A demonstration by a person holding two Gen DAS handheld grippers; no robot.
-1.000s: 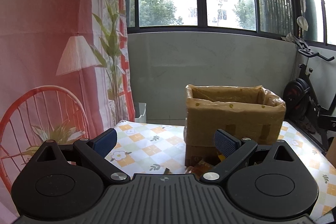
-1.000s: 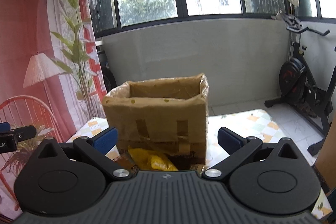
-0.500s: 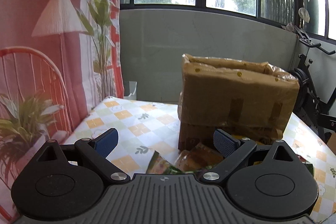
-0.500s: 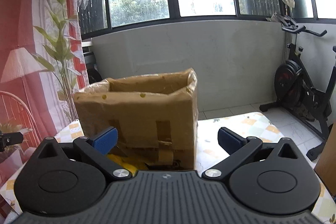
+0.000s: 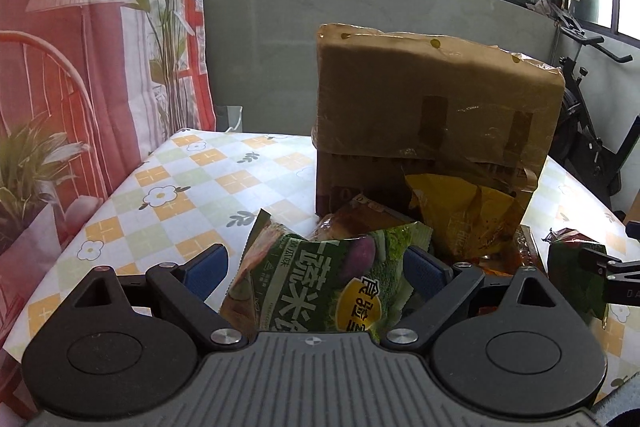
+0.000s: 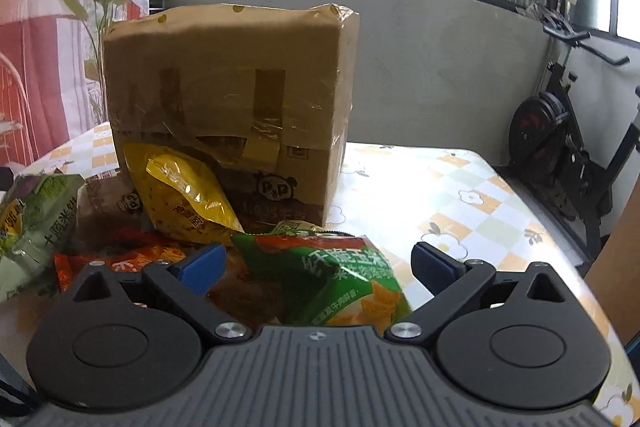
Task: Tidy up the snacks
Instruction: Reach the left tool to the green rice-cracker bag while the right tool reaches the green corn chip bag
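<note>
A tall taped cardboard box (image 5: 432,115) stands on the checkered tablecloth (image 5: 180,187); it also shows in the right wrist view (image 6: 228,99). Snack bags lie piled before it. My left gripper (image 5: 316,267) is open, its fingers on either side of a green vegetable-print bag (image 5: 324,279). A yellow bag (image 5: 460,219) leans on the box. My right gripper (image 6: 318,263) is open around a green and red chip bag (image 6: 340,279). The yellow bag (image 6: 184,195), an orange bag (image 6: 120,263) and the green vegetable bag (image 6: 36,223) lie to its left.
An exercise bike (image 6: 568,147) stands right of the table. A printed red curtain (image 5: 80,67) hangs at the left. A grey wall and windows are behind. A brown board edge (image 6: 616,267) shows at the far right.
Both grippers have dropped lower and come forward toward the snack pile. The bags now sit between the open fingers and the box looms taller.
</note>
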